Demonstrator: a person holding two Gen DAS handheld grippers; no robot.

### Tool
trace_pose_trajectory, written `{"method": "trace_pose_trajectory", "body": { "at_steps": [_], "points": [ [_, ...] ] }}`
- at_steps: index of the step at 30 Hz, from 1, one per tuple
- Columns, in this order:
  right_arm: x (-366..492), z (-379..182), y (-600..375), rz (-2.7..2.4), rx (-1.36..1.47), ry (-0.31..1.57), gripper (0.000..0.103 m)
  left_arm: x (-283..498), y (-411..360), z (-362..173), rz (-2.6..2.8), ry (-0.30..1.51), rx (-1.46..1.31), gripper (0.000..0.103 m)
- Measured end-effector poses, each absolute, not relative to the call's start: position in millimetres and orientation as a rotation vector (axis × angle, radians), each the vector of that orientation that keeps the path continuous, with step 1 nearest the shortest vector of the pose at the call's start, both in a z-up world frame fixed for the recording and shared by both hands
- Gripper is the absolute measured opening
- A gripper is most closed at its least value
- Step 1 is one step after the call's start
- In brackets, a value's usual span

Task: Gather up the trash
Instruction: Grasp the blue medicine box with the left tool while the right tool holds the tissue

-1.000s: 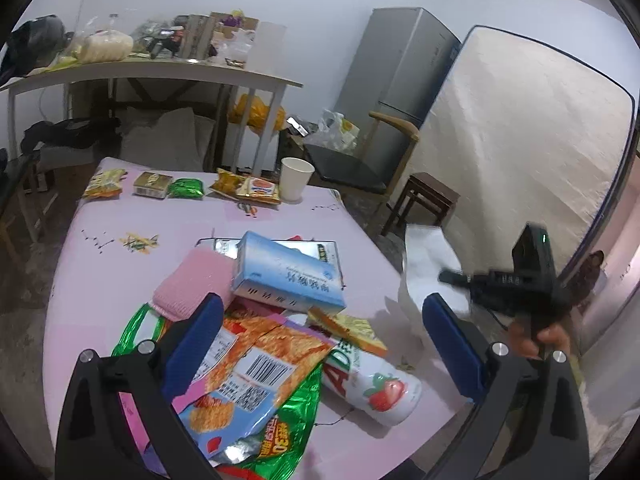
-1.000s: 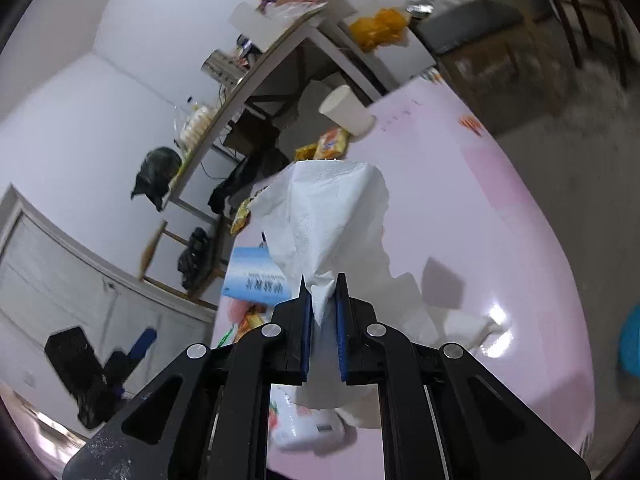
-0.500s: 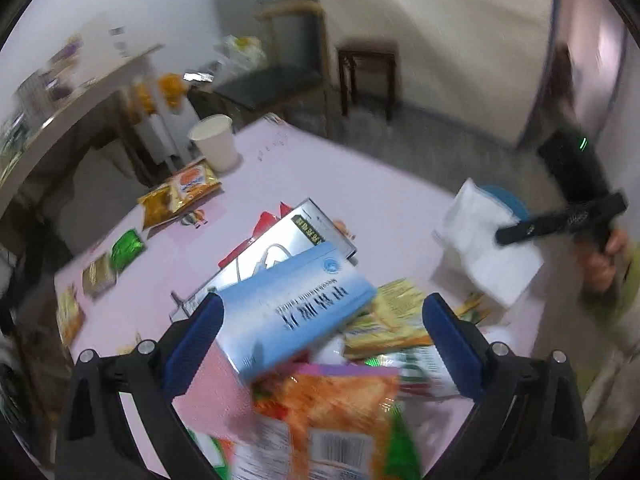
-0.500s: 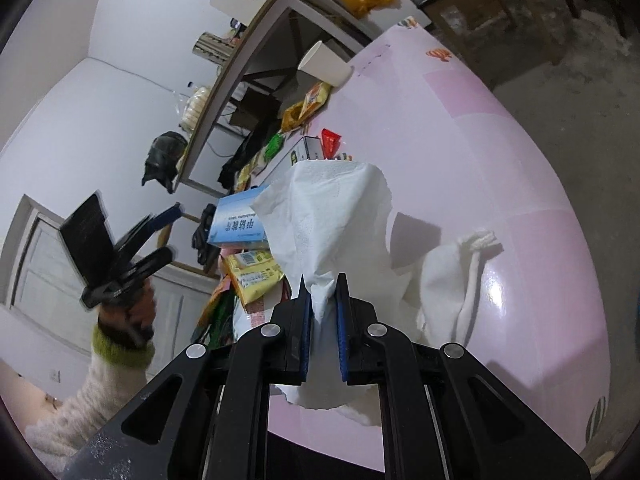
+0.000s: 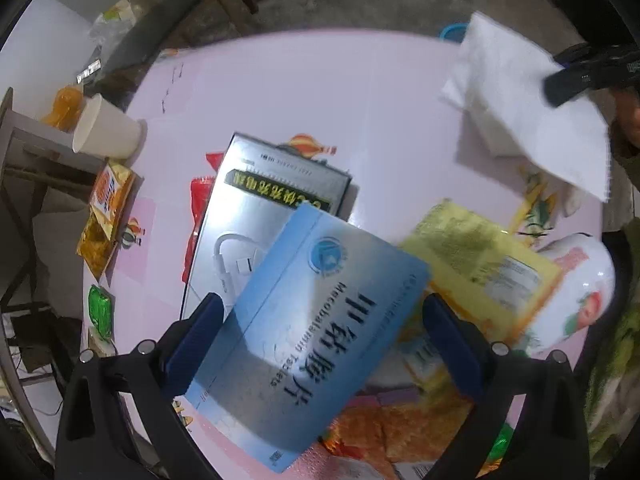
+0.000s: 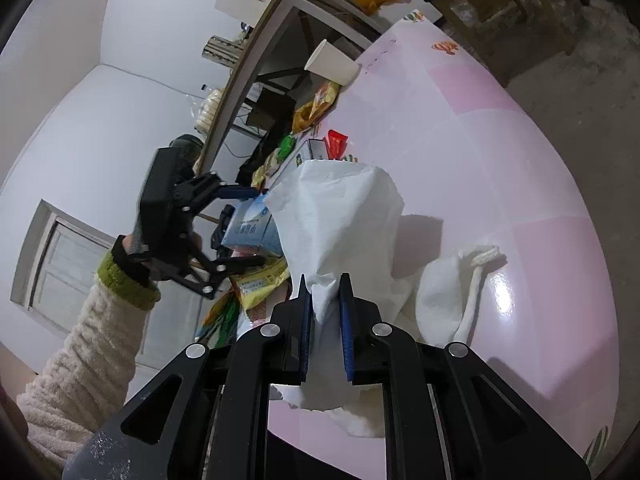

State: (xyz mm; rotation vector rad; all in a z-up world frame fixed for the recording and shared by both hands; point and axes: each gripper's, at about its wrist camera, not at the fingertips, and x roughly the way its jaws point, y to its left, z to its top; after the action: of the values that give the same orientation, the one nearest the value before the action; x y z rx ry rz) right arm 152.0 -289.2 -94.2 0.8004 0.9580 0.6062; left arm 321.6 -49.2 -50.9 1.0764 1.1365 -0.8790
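Observation:
On the pink table [image 5: 300, 88] lies a heap of trash. A blue medicine box [image 5: 320, 320] tops it. My left gripper [image 5: 323, 304] points steeply down over this box, open wide, one finger on either side and neither touching it. The right wrist view shows the same left gripper [image 6: 258, 226] flanking the box [image 6: 252, 228]. My right gripper [image 6: 324, 280] pinches a white tissue [image 6: 340, 220]; its jaws are opening slightly, the tissue still between the pads. In the left wrist view the tissue [image 5: 520, 112] hangs from the right gripper [image 5: 580, 76].
Beside the box lie a yellow packet [image 5: 480, 264], a white strawberry bottle [image 5: 580, 292], a silver carton [image 5: 256, 216] and an orange snack bag [image 5: 400, 428]. A paper cup [image 5: 106, 130] and snack packets [image 5: 106, 216] sit at the far edge. Another crumpled tissue [image 6: 444, 300] lies on the table.
My left gripper has swung over the heap, rolled and tipped down onto the blue box. The right gripper has sunk a little with the tissue, its pads now slightly further apart.

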Motion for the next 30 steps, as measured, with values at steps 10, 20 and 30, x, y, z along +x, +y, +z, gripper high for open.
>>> {"method": "trace_pose_trajectory", "body": {
  "at_steps": [10, 20, 30],
  "points": [
    [153, -96, -293, 0.64, 0.864, 0.939, 0.012, 326, -50, -47, -0.856, 1.137, 1.018, 0.087],
    [159, -75, -272, 0.642, 0.763, 0.916, 0.027, 326, -27, -1, -0.824, 1.023, 0.787, 0.082],
    [152, -55, -250, 0.435, 0.455, 0.9, 0.061, 316, 24, 60, -0.733, 0.825, 0.406, 0.08]
  ]
}}
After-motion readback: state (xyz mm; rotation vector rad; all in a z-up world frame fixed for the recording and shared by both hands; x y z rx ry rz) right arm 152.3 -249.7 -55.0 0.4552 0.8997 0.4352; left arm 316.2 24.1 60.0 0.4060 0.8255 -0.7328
